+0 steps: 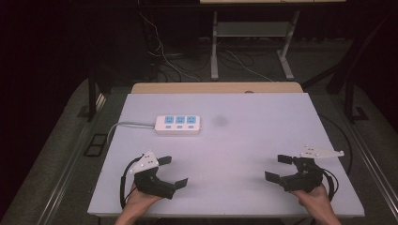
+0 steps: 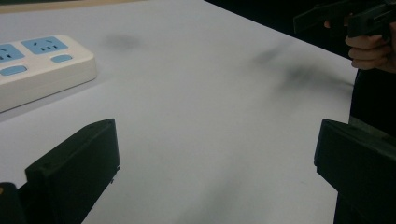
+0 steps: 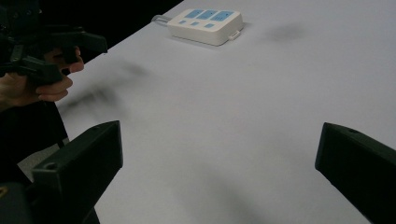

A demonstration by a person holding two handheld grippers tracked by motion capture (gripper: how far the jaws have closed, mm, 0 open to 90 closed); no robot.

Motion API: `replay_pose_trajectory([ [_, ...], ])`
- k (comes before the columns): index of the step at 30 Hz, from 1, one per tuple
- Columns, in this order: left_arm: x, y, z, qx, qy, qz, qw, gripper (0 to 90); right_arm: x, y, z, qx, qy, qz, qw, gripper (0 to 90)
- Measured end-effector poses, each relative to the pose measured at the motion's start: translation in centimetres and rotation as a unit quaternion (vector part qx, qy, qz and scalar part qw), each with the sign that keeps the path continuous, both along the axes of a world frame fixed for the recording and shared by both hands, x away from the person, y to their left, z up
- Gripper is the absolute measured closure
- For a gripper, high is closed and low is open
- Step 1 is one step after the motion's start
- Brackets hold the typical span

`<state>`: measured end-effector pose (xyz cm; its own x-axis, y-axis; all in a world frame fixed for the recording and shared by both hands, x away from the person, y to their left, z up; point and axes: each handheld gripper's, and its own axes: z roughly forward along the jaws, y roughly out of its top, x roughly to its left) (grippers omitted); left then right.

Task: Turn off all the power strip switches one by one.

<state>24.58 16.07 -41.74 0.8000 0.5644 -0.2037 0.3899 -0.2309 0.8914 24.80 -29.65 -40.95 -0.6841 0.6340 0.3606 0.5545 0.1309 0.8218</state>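
Two hand-held grippers, left gripper [image 1: 170, 171] and right gripper [image 1: 278, 168], hover wide-jawed and empty at the near table [image 1: 263, 126] edge, apparently before a first reach toward the power strip [image 1: 179, 124] lying far left.

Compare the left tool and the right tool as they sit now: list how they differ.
The left tool is nearer the power strip; the right tool is farther from it. The left tool's grey plate lies over its body, while the right tool's plate juts out toward the table's edge. Both are black, hand-held, with jaws open and nothing between them, facing each other.
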Motion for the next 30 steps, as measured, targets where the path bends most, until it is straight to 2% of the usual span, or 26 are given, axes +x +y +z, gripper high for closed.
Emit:
replay_pose_trajectory([
  [6,0.09,0.22,0.05,-0.006,0.004,0.007,0.9999,0.0,0.05,0.13,-0.13,-0.006,0.004,0.003,1.0,0.6],
  [17,0.14,0.29,0.09,-0.009,0.005,0.005,0.9999,0.0,0.09,0.36,-0.32,-0.015,0.009,0.009,0.9998,0.6],
  [25,0.22,0.3,0.07,0.008,0.022,0.001,0.9997,0.0,0.11,0.47,-0.47,-0.024,0.013,0.013,0.9995,0.6],
  [30,0.34,0.1,0.26,0.013,0.025,-0.005,0.9996,0.0,0.14,0.58,-0.54,-0.028,0.015,0.016,0.9994,0.6],
])
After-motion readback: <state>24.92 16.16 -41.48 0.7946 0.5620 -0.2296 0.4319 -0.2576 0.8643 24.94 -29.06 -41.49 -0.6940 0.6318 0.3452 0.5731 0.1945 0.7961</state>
